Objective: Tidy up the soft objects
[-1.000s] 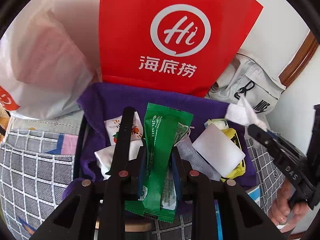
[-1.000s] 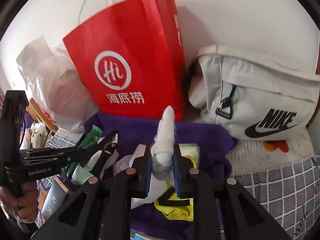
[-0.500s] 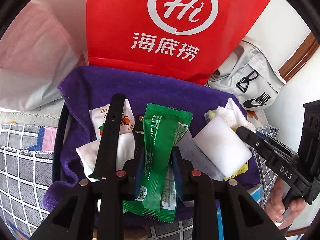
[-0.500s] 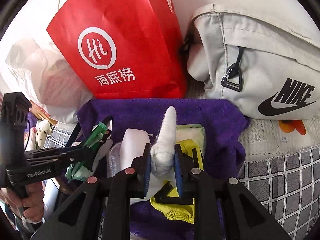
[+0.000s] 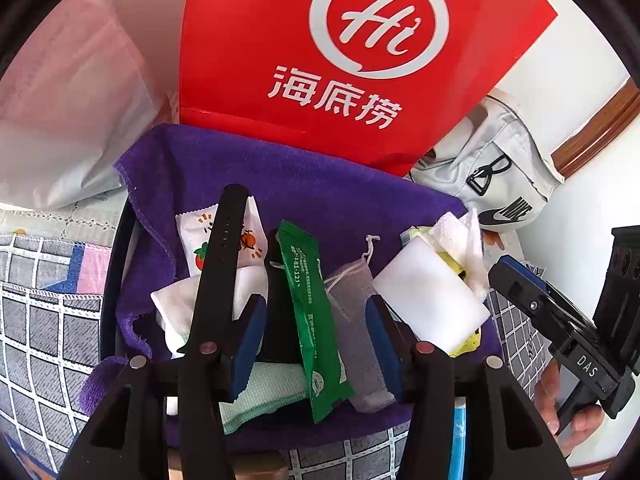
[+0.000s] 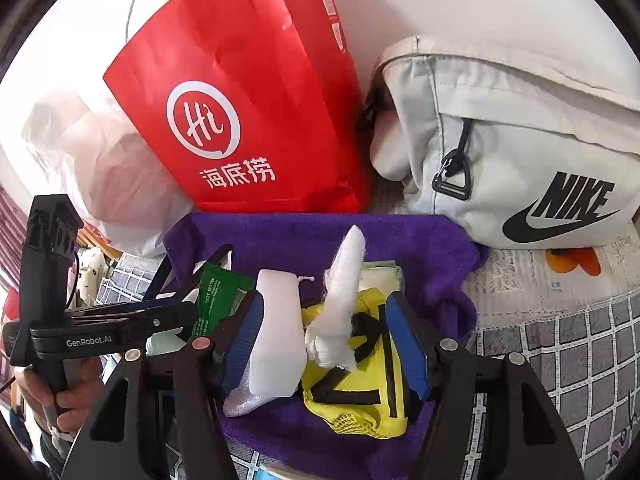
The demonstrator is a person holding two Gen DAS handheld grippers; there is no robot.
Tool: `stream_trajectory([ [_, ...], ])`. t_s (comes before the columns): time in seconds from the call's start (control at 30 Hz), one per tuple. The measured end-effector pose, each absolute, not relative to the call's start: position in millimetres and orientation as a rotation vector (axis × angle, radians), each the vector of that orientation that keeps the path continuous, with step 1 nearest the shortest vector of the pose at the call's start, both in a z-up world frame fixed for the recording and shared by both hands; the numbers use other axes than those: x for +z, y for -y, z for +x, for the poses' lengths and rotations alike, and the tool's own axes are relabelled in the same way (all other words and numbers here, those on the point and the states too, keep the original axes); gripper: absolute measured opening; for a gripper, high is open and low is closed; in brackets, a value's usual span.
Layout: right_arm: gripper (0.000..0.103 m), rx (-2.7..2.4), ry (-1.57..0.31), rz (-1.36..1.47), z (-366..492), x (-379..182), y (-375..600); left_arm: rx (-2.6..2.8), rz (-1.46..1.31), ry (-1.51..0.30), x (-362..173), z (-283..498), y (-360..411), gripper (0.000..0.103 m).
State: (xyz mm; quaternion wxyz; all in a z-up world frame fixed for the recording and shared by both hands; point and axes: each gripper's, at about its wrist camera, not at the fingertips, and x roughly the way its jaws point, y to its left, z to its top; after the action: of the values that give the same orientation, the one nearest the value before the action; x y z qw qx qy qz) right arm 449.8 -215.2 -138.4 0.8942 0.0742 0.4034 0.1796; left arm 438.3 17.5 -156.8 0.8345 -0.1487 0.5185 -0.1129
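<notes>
1. Green packet (image 5: 308, 320) lies slanted on the purple towel (image 5: 320, 196); white wad (image 6: 340, 312) lies crumpled on the yellow mesh (image 6: 360, 412)
2. My left fingers (image 5: 316, 340) and right fingers (image 6: 326, 344) are spread wide, gripping nothing

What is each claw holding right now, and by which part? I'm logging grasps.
Nothing: the left claw stands open around the green packet, the right claw open around the white tissue.

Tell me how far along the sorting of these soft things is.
Mostly done: the green packet, white foam block, yellow mesh pouch and white gauze roll sit together on the purple towel. Nothing is in hand; the left tool and right tool are both open. Left, perhaps: straightening the jumbled pile.
</notes>
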Motion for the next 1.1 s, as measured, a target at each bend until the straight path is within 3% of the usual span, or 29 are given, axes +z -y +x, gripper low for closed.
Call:
stream_trajectory([
  [0.37,0.063,0.278,-0.817,0.111,419,-113,213,-0.220,-0.214,-1.064,-124,416,-5,0.057],
  [0.67,0.064,0.245,-0.844,0.072,361,-96,201,-0.220,-0.176,-1.041,-98,356,1,0.060],
  [0.73,0.065,0.244,-0.849,0.083,344,-92,199,-0.217,-0.157,-1.036,-91,337,1,0.065],
  [0.83,0.074,0.241,-0.846,0.083,318,-89,196,-0.216,-0.140,-1.016,-80,307,0,0.066],
  [0.87,0.081,0.233,-0.839,0.077,308,-87,195,-0.213,-0.133,-1.007,-76,297,0,0.066],
  [0.97,0.085,0.221,-0.824,0.066,278,-83,193,-0.193,-0.125,-0.980,-65,268,-1,0.073],
  [1.1,0.098,0.208,-0.793,0.041,240,-79,192,-0.155,-0.120,-0.961,-53,233,-1,0.084],
])
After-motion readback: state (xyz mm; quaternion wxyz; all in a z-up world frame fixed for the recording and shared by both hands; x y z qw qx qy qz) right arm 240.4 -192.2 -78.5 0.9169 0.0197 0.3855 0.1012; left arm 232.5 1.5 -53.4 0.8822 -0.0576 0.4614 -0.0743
